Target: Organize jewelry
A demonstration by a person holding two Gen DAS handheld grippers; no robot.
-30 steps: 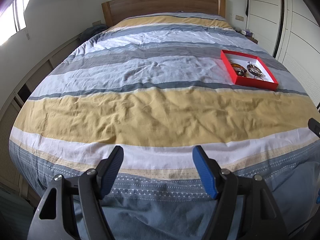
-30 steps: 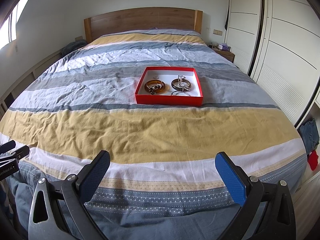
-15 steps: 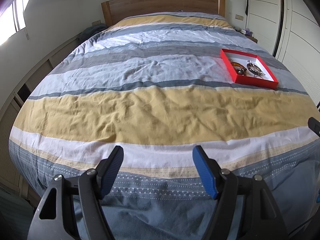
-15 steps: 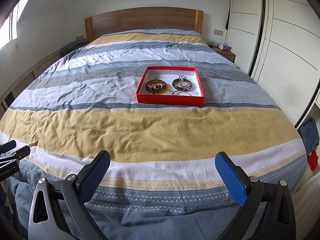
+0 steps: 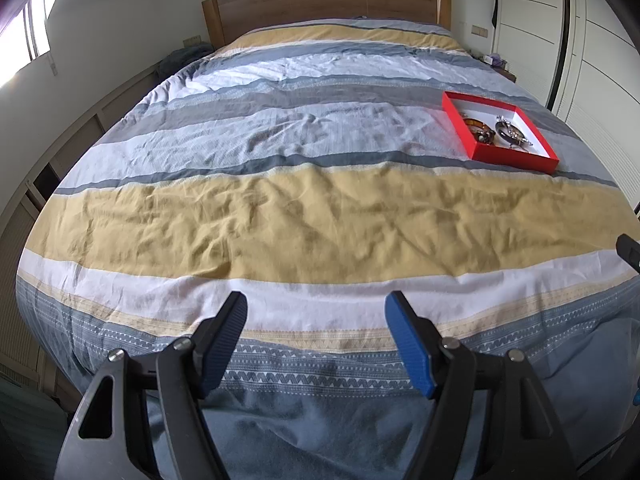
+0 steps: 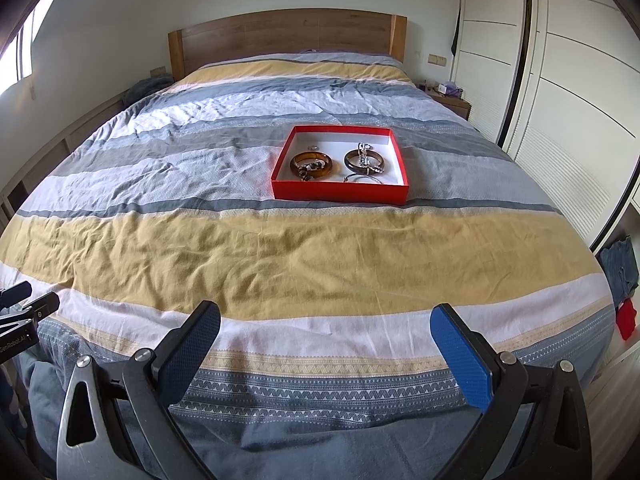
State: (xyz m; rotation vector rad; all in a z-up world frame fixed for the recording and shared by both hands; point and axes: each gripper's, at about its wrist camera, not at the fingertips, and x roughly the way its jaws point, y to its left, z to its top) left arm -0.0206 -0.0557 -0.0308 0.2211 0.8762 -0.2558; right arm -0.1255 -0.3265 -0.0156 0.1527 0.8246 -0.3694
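Observation:
A red box with a white inside sits on the striped bed, also in the left wrist view at the right. It holds an amber bangle with dark beads on it, a dark bangle with a silver chain over it, a thin silver ring bracelet and a small ring. My left gripper is open and empty over the foot of the bed. My right gripper is open wide and empty, far short of the box.
The bed has a striped duvet and a wooden headboard. White wardrobe doors stand at the right, with a nightstand by the headboard. Clothes lie on the floor at the right.
Both views have shifted very slightly; the box sits a touch higher in the right wrist view. Both grippers stay open and empty.

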